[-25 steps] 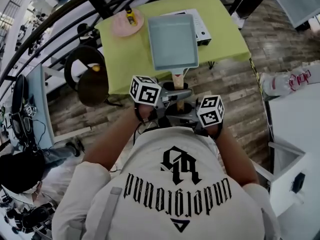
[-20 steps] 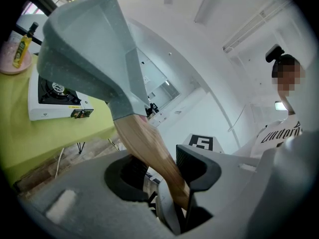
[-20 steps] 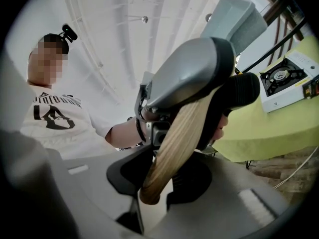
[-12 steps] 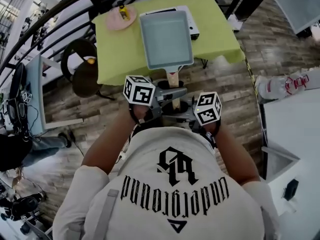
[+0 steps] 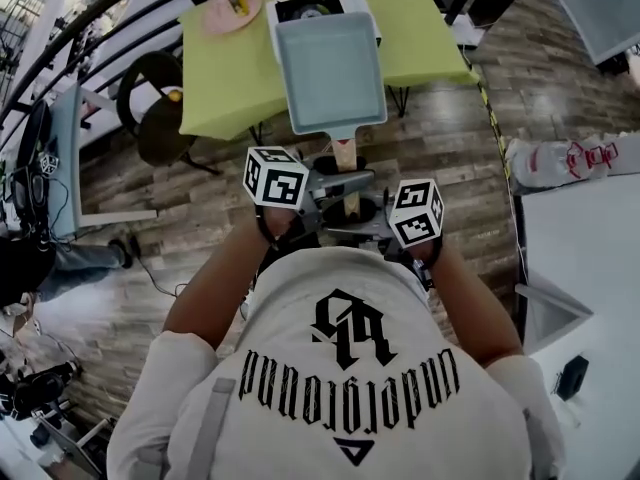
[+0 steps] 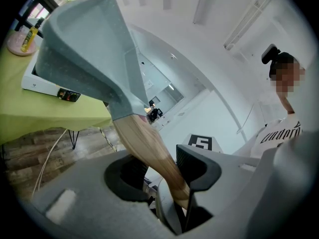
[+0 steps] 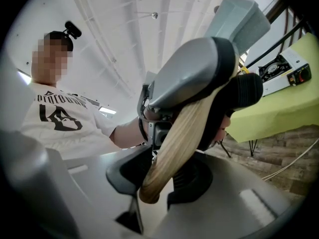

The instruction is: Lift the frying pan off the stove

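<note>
Head view, pan: the grey-blue rectangular frying pan [image 5: 330, 73] is hanging in the air over the near side of the lime-green table [image 5: 425, 43]. Its pale wooden handle [image 5: 346, 156] is pointing near, toward the person.
Head view, stove: the white box-shaped stove [image 5: 322, 6] with its black burner is showing past the pan's far edge. A second ago only its right corner was peeking out.
Head view, grippers: the left gripper [image 5: 345, 182] is taking the handle farther along, and the right gripper [image 5: 352, 228] is taking its near end.
Head view, far left: a round pink plate [image 5: 225, 16] carrying a small yellow bottle [image 5: 238, 1] is sitting untouched.
Left gripper view, fingers: the jaws are clamping the handle [image 6: 144, 143] between them at the left gripper [image 6: 160, 172]. The pan [image 6: 84, 39] is rising clear above the stove [image 6: 45, 86].
Right gripper view, fingers: the right gripper [image 7: 158, 177] is pinching the handle's rounded tip [image 7: 177, 143]. The left gripper [image 7: 199, 68] is gripping just beyond it, and the stove [image 7: 284, 73] is lying far right, uncovered.
Meaning: the pan is no longer resting on the burner, so the lift itself looks essentially done; keeping it level is likely what is left.
</note>
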{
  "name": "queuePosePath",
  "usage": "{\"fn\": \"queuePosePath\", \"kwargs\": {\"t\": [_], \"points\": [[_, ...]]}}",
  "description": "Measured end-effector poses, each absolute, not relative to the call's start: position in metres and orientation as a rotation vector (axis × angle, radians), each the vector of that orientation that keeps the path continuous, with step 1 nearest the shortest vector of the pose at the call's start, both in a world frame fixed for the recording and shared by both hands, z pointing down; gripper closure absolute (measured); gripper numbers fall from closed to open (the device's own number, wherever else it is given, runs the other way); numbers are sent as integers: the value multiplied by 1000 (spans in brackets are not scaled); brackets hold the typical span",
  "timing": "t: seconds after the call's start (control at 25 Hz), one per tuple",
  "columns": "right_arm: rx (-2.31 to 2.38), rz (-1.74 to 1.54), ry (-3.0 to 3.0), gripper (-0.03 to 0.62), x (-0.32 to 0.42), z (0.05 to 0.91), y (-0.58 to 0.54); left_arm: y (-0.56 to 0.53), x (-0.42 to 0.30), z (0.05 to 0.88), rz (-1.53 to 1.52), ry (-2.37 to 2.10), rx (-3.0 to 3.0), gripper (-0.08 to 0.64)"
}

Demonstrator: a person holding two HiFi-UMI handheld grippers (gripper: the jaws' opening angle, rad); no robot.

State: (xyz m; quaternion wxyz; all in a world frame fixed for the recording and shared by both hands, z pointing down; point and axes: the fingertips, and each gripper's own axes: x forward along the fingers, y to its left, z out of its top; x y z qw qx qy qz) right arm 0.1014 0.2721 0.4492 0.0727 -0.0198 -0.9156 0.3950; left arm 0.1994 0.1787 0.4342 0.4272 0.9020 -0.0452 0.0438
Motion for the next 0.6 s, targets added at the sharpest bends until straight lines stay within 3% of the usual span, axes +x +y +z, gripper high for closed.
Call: {"fn": "queuePosePath", "kwargs": {"t": [0.6], "points": [[-94,1191,-2759,493,112,454,313,218,210,440,133,-137,2258,370]]}}
